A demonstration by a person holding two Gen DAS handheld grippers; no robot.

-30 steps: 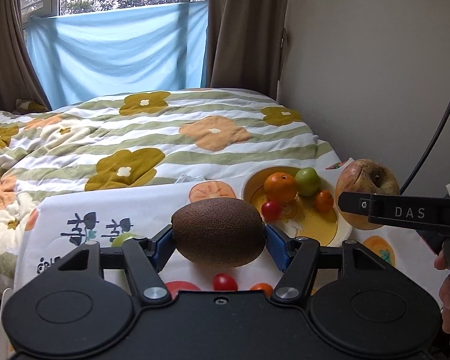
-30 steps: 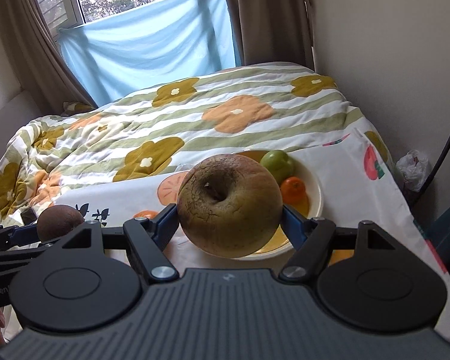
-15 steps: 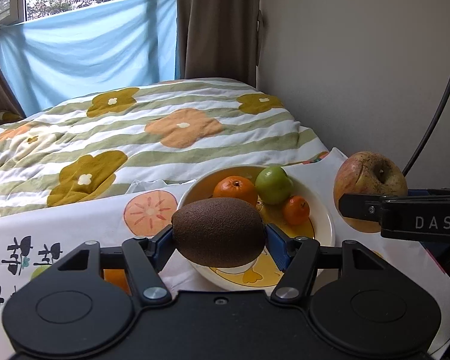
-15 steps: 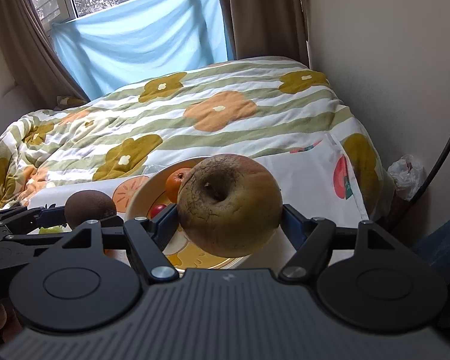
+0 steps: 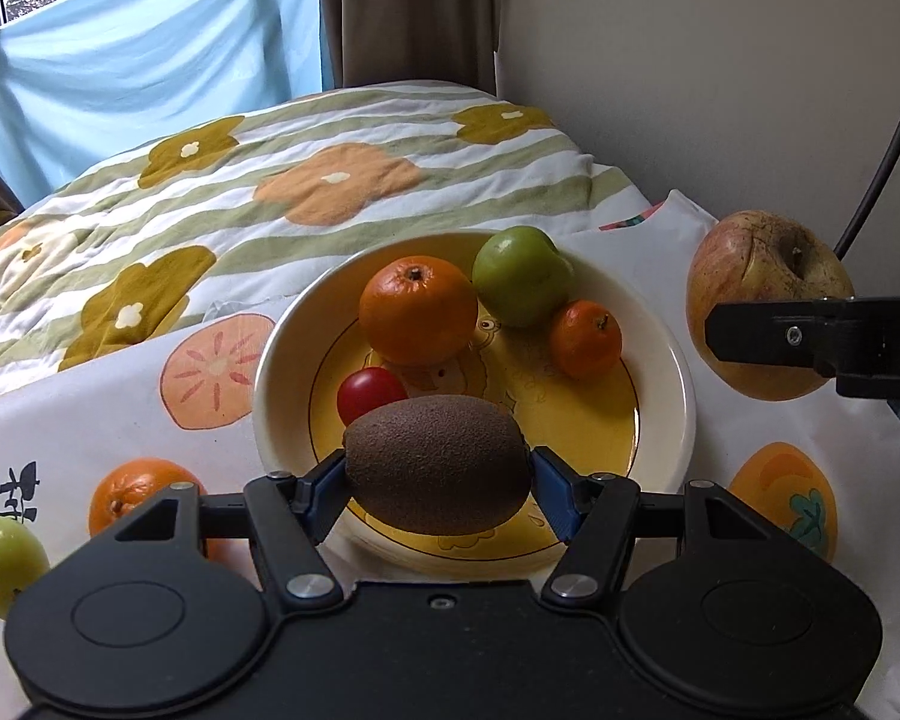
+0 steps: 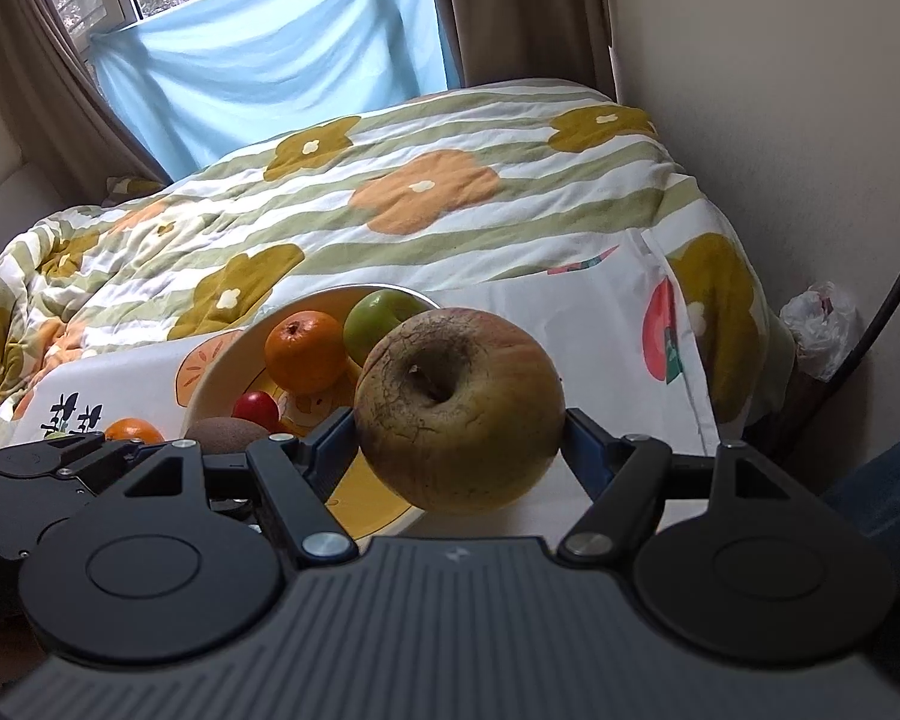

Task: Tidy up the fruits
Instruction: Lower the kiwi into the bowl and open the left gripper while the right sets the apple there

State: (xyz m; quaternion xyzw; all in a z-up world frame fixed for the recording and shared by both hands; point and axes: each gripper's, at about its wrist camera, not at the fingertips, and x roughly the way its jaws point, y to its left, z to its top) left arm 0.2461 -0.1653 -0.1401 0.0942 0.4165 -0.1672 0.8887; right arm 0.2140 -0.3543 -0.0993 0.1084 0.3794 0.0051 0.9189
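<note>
**Kiwi and apple held over the fruit plate**

The left hand-held gripper (image 5: pixel 438 483) pinches a brown kiwi (image 5: pixel 438 465) end to end between its blue pads, above the near rim of a cream and yellow plate (image 5: pixel 669 372). The right hand-held gripper (image 6: pixel 459 441) clamps a wrinkled, russet apple (image 6: pixel 459 408) by its sides, stem hollow facing the camera; in the left wrist view this apple (image 5: pixel 762 276) hangs just right of the plate.

On the plate lie a large orange (image 5: pixel 417 309), a green apple (image 5: pixel 519 282) at the far side, a small mandarin (image 5: pixel 588 337) to the right and a cherry tomato (image 5: pixel 371 393) just behind the kiwi.

The plate rests on a white cloth printed with fruit (image 5: pixel 90 420). On it, left of the plate, lie another orange (image 5: pixel 135 492) and a small green fruit (image 5: pixel 3 561). Beyond is a bed with a flowered, striped quilt (image 5: pixel 330 180).
</note>
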